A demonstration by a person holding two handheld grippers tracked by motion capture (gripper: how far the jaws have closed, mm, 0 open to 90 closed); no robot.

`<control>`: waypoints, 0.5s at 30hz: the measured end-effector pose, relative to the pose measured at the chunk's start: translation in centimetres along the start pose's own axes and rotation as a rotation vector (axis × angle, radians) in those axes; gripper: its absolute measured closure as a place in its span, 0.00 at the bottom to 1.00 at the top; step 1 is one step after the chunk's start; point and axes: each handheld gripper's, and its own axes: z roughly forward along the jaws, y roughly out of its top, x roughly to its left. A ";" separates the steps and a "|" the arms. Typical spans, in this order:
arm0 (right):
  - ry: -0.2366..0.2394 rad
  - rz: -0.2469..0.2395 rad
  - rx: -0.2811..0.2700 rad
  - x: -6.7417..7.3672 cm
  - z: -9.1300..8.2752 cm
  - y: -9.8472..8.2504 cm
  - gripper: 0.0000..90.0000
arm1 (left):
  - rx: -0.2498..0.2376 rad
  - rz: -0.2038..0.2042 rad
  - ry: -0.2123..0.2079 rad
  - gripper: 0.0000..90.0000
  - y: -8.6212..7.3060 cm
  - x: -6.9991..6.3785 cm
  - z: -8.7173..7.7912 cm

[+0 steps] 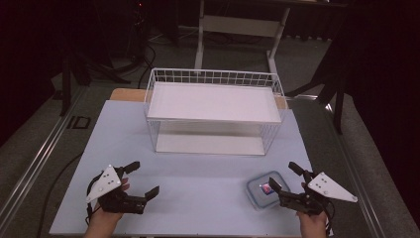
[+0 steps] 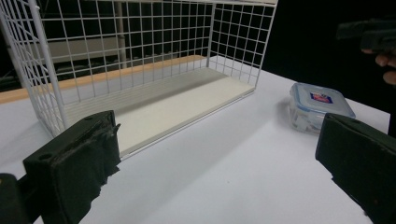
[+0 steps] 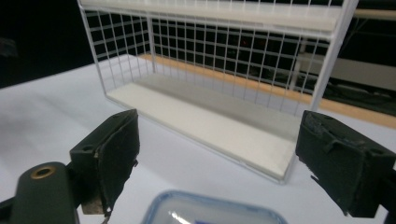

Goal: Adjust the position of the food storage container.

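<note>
A white wire rack [image 1: 213, 111] with two white shelves stands at the back middle of the pale table [image 1: 198, 168]; I see it close up as rack [image 2: 140, 70] and rack [image 3: 224, 70]. A small clear lidded box [image 1: 265, 189] with a red and blue label lies on the table at the front right, also as box [image 2: 317, 106] and box [image 3: 210, 211]. My left gripper [image 1: 142, 179] is open over the front left of the table, nothing between its jaws. My right gripper [image 1: 286, 177] is open just right of the box, jaws wide above its lid.
The table's wooden edge [image 1: 126, 94] shows behind the rack. A desk frame [image 1: 237, 29] and dark stands sit on the floor beyond. Cables [image 1: 143, 59] trail over the floor at the left. Bare table lies between the two grippers.
</note>
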 end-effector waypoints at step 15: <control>0.008 0.040 0.045 -1.5 -0.1 1.3 0.19 | -0.007 0.013 -0.004 0.01 0.1 -0.2 0.2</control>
